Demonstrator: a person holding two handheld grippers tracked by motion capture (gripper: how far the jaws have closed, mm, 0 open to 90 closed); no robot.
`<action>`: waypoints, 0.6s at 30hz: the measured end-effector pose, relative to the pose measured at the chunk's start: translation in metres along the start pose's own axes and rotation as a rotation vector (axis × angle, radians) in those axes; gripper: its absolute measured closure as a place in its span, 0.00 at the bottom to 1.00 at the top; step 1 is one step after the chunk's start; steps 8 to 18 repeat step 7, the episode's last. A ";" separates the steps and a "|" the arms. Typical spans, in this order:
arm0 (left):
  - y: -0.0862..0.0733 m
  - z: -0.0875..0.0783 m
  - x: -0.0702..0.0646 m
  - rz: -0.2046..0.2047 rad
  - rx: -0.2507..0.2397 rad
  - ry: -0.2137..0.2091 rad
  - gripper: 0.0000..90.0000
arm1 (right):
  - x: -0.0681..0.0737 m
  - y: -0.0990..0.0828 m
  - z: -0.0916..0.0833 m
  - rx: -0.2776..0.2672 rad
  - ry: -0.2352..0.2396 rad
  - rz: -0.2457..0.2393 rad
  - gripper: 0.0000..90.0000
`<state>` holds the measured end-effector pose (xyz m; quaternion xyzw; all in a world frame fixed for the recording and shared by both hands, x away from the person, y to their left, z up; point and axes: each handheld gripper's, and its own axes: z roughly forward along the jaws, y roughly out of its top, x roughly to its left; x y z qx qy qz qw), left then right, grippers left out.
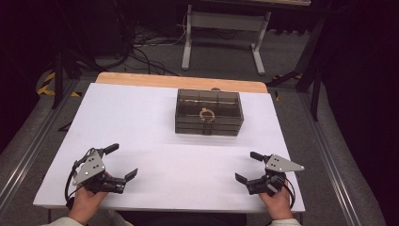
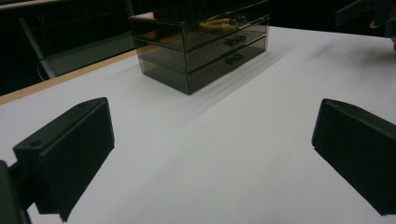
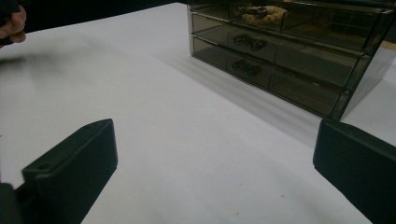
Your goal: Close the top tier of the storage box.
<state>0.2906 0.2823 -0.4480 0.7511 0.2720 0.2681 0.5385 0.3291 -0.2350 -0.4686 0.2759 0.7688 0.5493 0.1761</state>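
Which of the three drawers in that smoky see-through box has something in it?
The top drawer of the drawer box: a pale ring-shaped object lies inside it behind the knob. The middle drawer and bottom drawer look empty through their tinted fronts.

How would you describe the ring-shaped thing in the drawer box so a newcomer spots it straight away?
Start at the white table, then find the smoky see-through drawer box at its far middle. The ring-shaped thing lies in the top level, at the front centre. It is the one pale tan piece in there, while the drawer handles below are dark.
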 end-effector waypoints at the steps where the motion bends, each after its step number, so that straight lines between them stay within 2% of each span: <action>1: 0.000 0.000 0.000 -0.005 -0.001 -0.002 0.00 | 0.000 0.000 0.000 0.000 -0.003 -0.003 0.01; 18: 0.000 0.001 0.001 -0.007 0.000 -0.001 0.00 | -0.002 0.000 -0.001 -0.005 -0.008 -0.002 0.01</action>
